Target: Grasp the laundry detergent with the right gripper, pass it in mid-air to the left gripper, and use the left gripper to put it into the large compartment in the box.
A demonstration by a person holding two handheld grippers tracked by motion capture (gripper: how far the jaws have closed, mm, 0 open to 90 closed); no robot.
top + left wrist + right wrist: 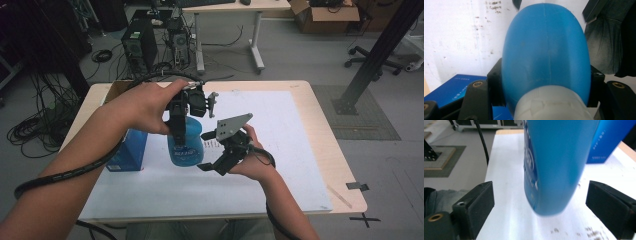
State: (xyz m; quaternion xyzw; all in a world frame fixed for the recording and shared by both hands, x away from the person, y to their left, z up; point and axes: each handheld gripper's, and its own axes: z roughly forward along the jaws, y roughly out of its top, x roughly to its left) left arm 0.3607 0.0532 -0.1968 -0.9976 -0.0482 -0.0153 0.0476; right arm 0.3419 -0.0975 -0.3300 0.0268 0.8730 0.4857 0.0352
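**Blue bottle gripped from above, right jaws spread beside it**

A blue box (129,150) stands at the left of the white sheet (280,150) on the bench (325,130). Beside it, the left hand-held gripper (179,131) clamps the blue bottle (186,150) near its white neck, holding it upright over the sheet. Right of it, the right hand-held gripper (212,167) has its jaws wide apart, the bottle's base between them, untouched.

Grey floor (300,55) | white-legged desk (235,7) at back | black computer tower (138,46) | tangled black cables (30,132) left | open cardboard box (325,15)
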